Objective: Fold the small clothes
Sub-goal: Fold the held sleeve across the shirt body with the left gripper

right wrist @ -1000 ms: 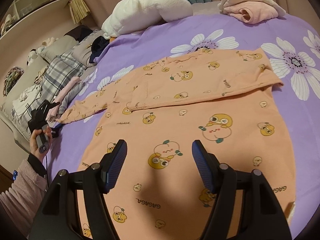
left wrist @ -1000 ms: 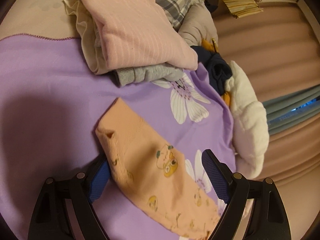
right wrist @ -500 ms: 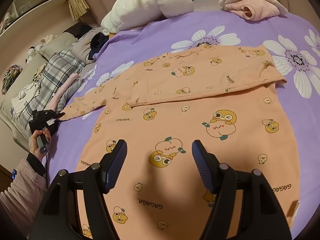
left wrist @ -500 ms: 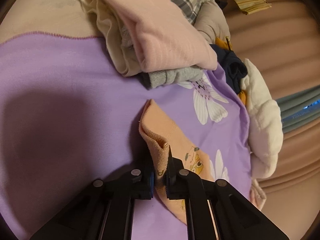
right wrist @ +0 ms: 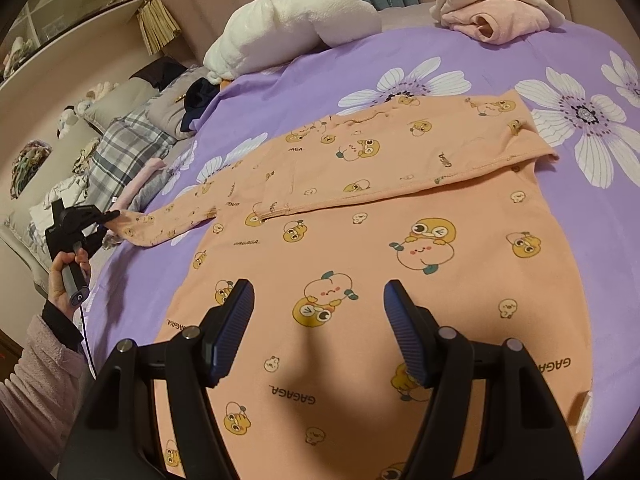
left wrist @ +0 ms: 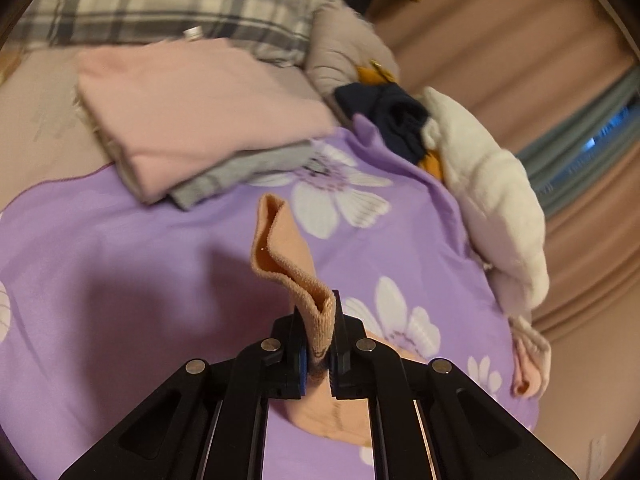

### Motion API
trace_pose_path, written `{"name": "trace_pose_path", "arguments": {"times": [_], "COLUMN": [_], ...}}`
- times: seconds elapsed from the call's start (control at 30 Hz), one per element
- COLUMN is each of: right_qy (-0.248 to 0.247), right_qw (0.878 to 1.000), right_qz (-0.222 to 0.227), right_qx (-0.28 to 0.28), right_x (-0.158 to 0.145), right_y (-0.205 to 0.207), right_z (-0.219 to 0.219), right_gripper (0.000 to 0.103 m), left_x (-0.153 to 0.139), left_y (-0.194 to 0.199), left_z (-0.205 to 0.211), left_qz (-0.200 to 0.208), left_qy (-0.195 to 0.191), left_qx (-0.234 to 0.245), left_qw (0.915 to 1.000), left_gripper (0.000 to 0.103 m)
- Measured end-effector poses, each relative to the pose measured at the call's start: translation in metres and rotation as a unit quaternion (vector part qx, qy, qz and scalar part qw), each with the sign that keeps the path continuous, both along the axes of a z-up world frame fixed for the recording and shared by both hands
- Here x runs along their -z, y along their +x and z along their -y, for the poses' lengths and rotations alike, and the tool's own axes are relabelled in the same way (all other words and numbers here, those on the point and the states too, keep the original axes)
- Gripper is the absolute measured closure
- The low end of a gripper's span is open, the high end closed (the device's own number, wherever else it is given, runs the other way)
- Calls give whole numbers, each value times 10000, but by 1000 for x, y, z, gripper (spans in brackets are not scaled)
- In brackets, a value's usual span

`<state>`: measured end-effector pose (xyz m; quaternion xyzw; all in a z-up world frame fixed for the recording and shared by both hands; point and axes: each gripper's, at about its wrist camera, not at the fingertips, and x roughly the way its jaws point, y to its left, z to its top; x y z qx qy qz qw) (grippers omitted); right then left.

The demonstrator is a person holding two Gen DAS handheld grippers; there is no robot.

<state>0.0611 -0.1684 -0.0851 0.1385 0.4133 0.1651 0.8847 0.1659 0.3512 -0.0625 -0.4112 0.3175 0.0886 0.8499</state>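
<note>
An orange child's shirt (right wrist: 400, 240) with cartoon prints lies flat on the purple flowered bedspread (right wrist: 600, 216), one sleeve folded across its chest. Its other sleeve (right wrist: 176, 220) stretches out to the left. My left gripper (left wrist: 319, 344) is shut on that sleeve's cuff (left wrist: 288, 256) and holds it lifted off the bed; in the right wrist view the same left gripper (right wrist: 114, 215) shows at the sleeve's end, held by a hand. My right gripper (right wrist: 319, 332) hovers open above the shirt's lower body, nothing between its fingers.
A folded pink garment on a grey one (left wrist: 200, 112) lies just beyond the cuff, with plaid cloth (left wrist: 160, 0) behind. A white fluffy bundle (right wrist: 288, 32) and pink-and-cream clothes (right wrist: 496, 12) sit at the bed's far edge. Dark clothes (left wrist: 396, 120) lie beside the white bundle.
The left gripper's jaws closed on the sleeve cuff, then lifted it off the bedspread. The right gripper stayed put over the shirt.
</note>
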Motion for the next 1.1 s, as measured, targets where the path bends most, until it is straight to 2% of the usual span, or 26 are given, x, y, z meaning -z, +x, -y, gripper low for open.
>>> {"name": "trace_pose_path", "arguments": {"times": [0.13, 0.37, 0.47, 0.6, 0.8, 0.93, 1.1], "right_qy": [189, 413, 542, 600, 749, 808, 800], "right_qw": [9998, 9988, 9978, 9969, 9950, 9940, 9936], "right_qz": [41, 189, 231, 321, 388, 415, 303], "right_qx": [43, 186, 304, 401, 532, 607, 735], "right_x": [-2, -9, -11, -12, -14, -13, -7], "right_y": [-4, -17, -23, -32, -40, -48, -50], "right_z": [12, 39, 53, 69, 93, 106, 118], "right_gripper": [35, 35, 35, 35, 35, 34, 34], "left_x": [-25, -61, -76, -86, -80, -61, -35], "left_y": [6, 20, 27, 39, 51, 57, 58], "left_z": [36, 107, 146, 197, 266, 320, 370], "left_qz": [107, 345, 460, 555, 497, 241, -8], "left_qy": [348, 719, 959, 1066, 1223, 1610, 1948], "left_qx": [319, 962, 1322, 1753, 2365, 2767, 3190], "left_qw": [9988, 9922, 9855, 9771, 9626, 9471, 9275], "left_gripper": [97, 97, 97, 97, 97, 97, 97]}}
